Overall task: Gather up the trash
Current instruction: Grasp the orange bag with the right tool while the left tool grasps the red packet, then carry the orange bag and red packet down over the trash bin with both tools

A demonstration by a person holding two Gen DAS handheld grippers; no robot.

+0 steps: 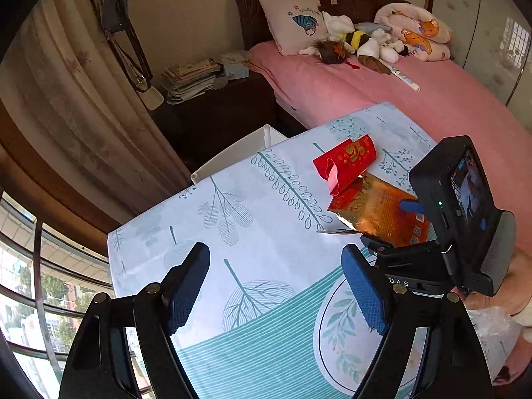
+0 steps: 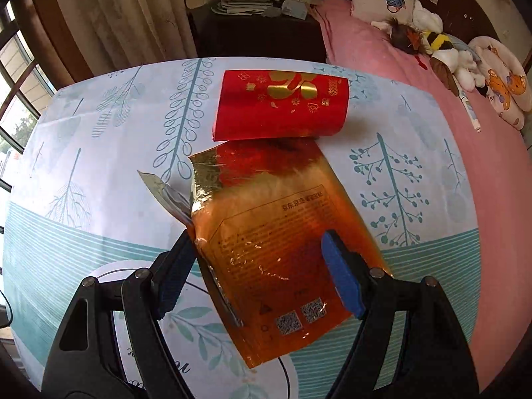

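Observation:
A curled red envelope [image 2: 282, 106] with gold print lies on the leaf-patterned tablecloth [image 2: 99, 133]. Just in front of it is an orange-gold foil bag [image 2: 266, 232], with a torn silver flap [image 2: 166, 196] sticking out at its left edge. My right gripper [image 2: 256, 249] is open and straddles the near half of the bag: the right pad rests over the bag and the left finger sits at its edge. In the left wrist view the envelope [image 1: 345, 163] and bag [image 1: 375, 209] lie right of centre. My left gripper [image 1: 276, 266] is open over bare cloth, holding nothing.
A white bin [image 1: 232, 156] stands beyond the table's far-left edge. The pink bed [image 1: 432, 106] with toys and pillows runs along the right. A dark nightstand [image 1: 216, 113] with stacked books is behind. A hand [image 1: 518, 282] and crinkled clear plastic [image 1: 492, 326] are at lower right.

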